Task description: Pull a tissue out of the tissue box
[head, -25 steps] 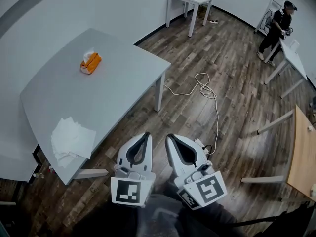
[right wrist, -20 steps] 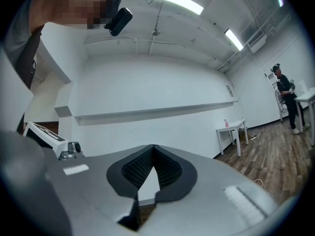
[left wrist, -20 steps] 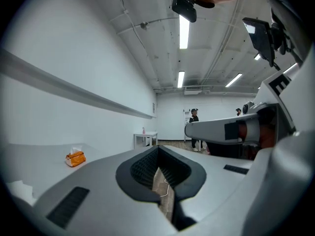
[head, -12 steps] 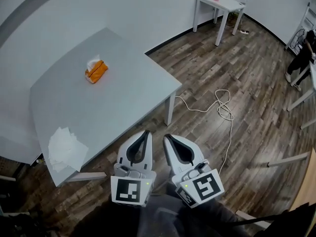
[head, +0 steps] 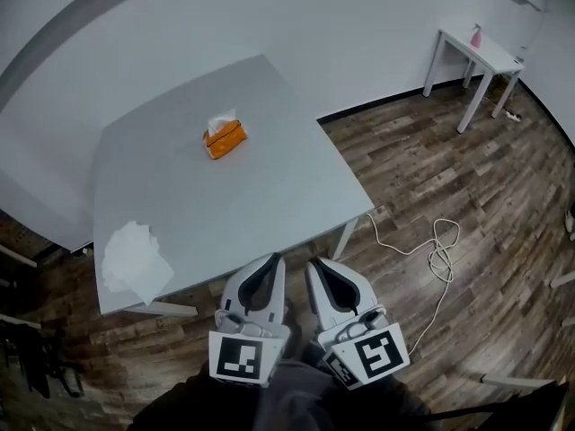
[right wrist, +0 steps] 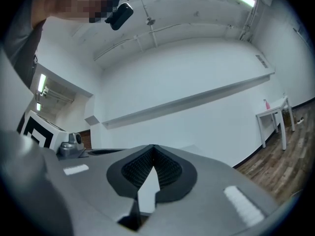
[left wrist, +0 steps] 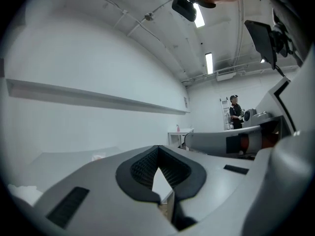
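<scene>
The orange tissue box [head: 225, 140] sits on the grey table [head: 278, 187], toward the far side and well clear of every edge. One white tissue [head: 220, 122] stands up out of its top. A loose pile of white tissues [head: 135, 257] lies at the near left corner of the same table, well apart from the box.

Both tools are low in the head view, side by side just short of the table's near edge and pointing toward it. The left gripper [head: 273, 260] has its jaws closed tip to tip with nothing between them (its own view shows only the dark ribbed pads meeting at the front). The right gripper [head: 315, 265] is closed in the same way and is also empty. Neither touches the table or the box.

Beyond the table is a dark wood floor [head: 422, 169] with a white cable [head: 437, 250] looped on it. A small white table [head: 481, 52] at the wall carries a pink bottle [head: 475, 36]. In the left gripper view a person [left wrist: 235, 113] stands far off.
</scene>
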